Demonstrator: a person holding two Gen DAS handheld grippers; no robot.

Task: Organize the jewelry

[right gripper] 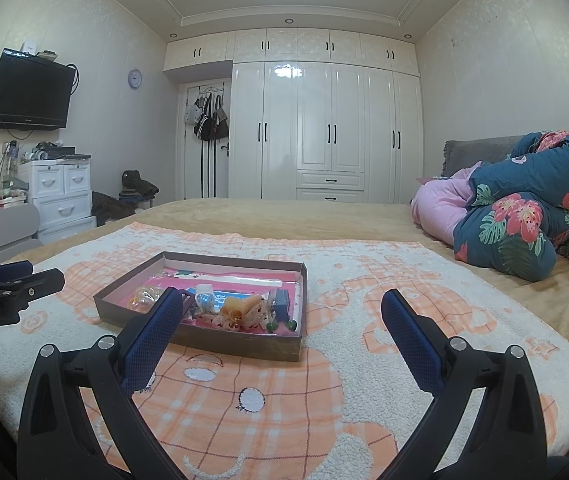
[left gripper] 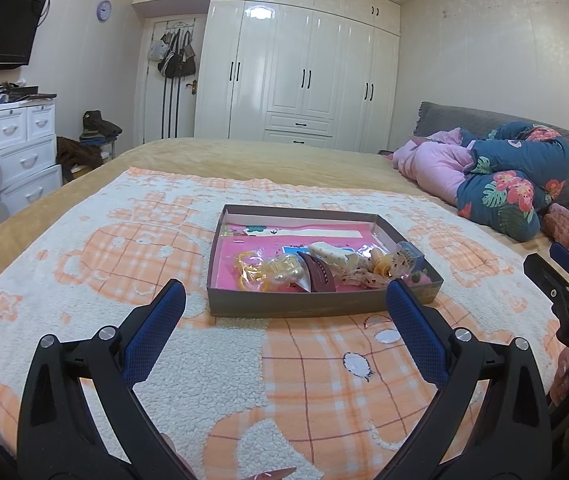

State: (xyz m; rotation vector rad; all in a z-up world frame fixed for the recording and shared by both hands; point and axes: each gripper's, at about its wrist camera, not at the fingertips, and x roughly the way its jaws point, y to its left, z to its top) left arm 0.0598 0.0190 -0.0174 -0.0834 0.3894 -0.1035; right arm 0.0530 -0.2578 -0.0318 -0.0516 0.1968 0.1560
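Jewelry box [left gripper: 316, 308] lies ahead of both (empty) grippers.

- The left wrist view is taken low over the blanket [left gripper: 124, 240], facing the wardrobe [left gripper: 304, 80], close to the box [left gripper: 324, 304].
- The right wrist view is set slightly higher and further right.
- Box [right gripper: 240, 344], blanket [right gripper: 364, 280] and wardrobe [right gripper: 324, 128] are shared.

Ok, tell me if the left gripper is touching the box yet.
Apart. In the right wrist view the left gripper hovers left of the box, with bare blanket between them.
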